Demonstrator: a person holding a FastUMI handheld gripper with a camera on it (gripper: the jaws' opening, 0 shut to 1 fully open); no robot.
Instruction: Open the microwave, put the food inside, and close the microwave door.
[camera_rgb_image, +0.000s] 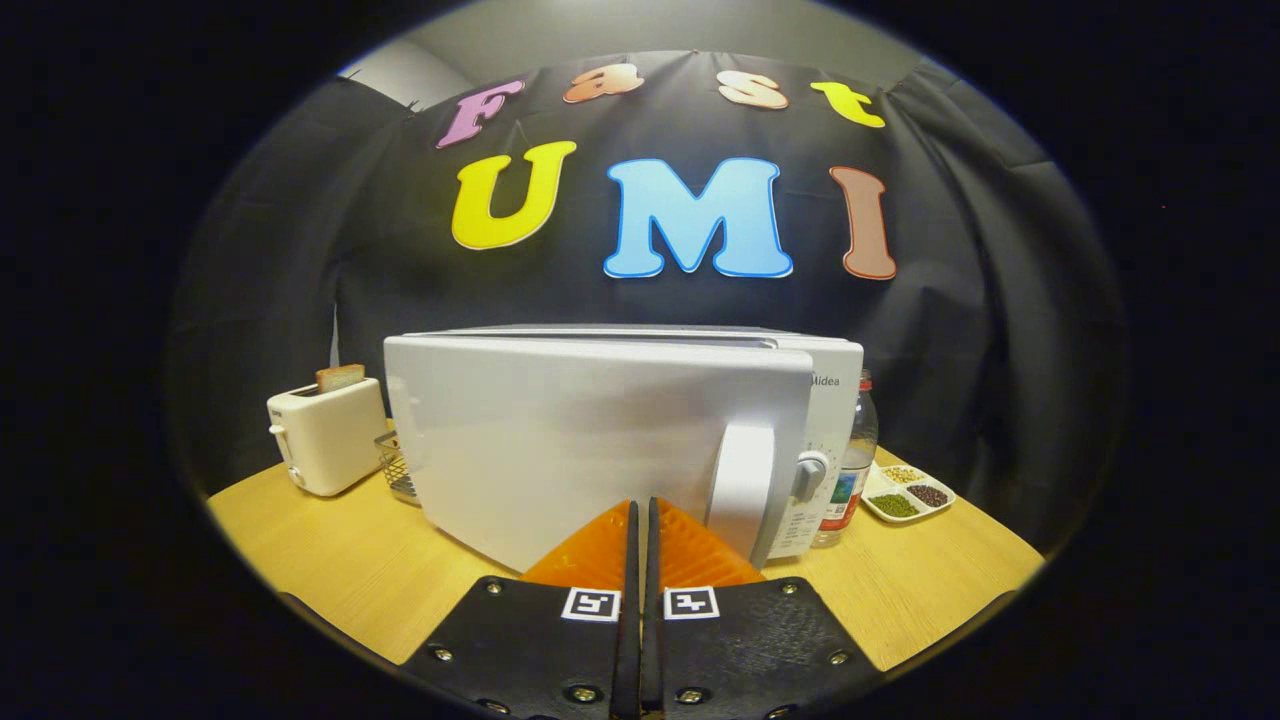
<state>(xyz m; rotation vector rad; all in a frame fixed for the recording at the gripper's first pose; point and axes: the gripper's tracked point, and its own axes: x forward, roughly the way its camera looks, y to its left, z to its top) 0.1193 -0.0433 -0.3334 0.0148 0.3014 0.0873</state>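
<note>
So the microwave sits in the middle of the wooden table, and its door looks swung out a little from the body, with the front face angled toward the camera and a gap showing along the top edge, though I can't tell how far ajar it really is. The door's vertical handle is at the door's right edge, next to the control panel with its round dial. The gripper is right up against the lower part of the door, just left of the handle, and its fingers are pressed together with only a thin slit between them and nothing held. I can't see inside the microwave from here, so no idea whether the food is in it. My read is that this is the closing step, tips pushing the door flat, but it could just as well be early in the opening. If it is closing, the next move needs a steady push straight into the door near the handle side until it seats, without shoving the whole microwave back across the table. Around the microwave: left of it a toaster with a slice of bread poking out, and a wire basket tucked between toaster and microwave. Right of it a clear bottle stands just beside the control panel, and further right a small divided dish of beans or grains.
</note>
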